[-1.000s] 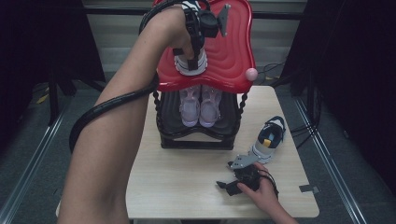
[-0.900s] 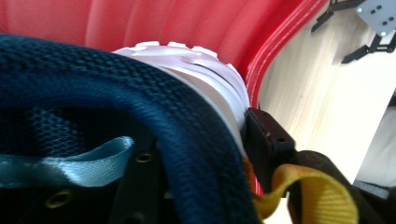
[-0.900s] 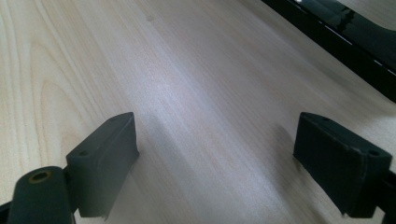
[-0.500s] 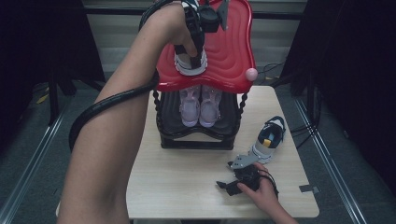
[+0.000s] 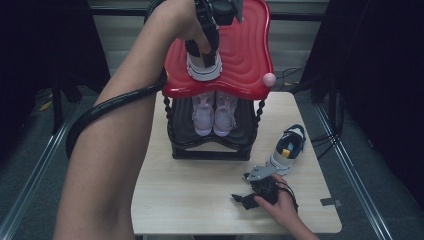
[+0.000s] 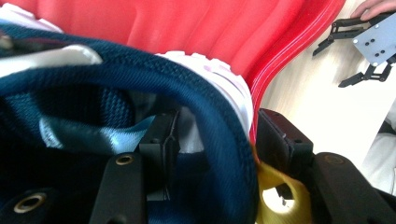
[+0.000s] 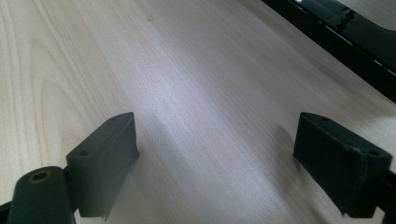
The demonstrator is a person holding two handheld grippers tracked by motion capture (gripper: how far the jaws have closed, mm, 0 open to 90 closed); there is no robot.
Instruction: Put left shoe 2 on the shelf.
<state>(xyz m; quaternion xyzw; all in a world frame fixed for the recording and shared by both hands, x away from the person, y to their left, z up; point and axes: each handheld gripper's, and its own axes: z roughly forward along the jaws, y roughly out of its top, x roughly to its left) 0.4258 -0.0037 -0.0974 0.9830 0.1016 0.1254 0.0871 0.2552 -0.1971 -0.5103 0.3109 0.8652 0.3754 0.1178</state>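
High view shows a red wavy-topped shoe rack standing at the far side of a pale wooden table, with a small pink ball at the front right edge of its top and a pair of pale pink shoes side by side on the dark lower shelf. On the table to the right of the rack lies a second sneaker, navy and white with a yellow patch, just beyond the right gripper. That gripper rests low over the bare tabletop near the front edge, and the right gripper view shows its jaws wide apart with nothing but wood between them. A long forearm crosses the left half of the high view and hides that side of the rack. On the red top sits the navy sneaker, white-soled, with a blue woven collar and a yellow pull loop at the heel. The left gripper reaches down onto it; its jaws have just been opening, and in the left gripper view one jaw stands inside the collar and the other outside by the heel, seemingly no longer pressing, though the close blur makes that hard to settle.
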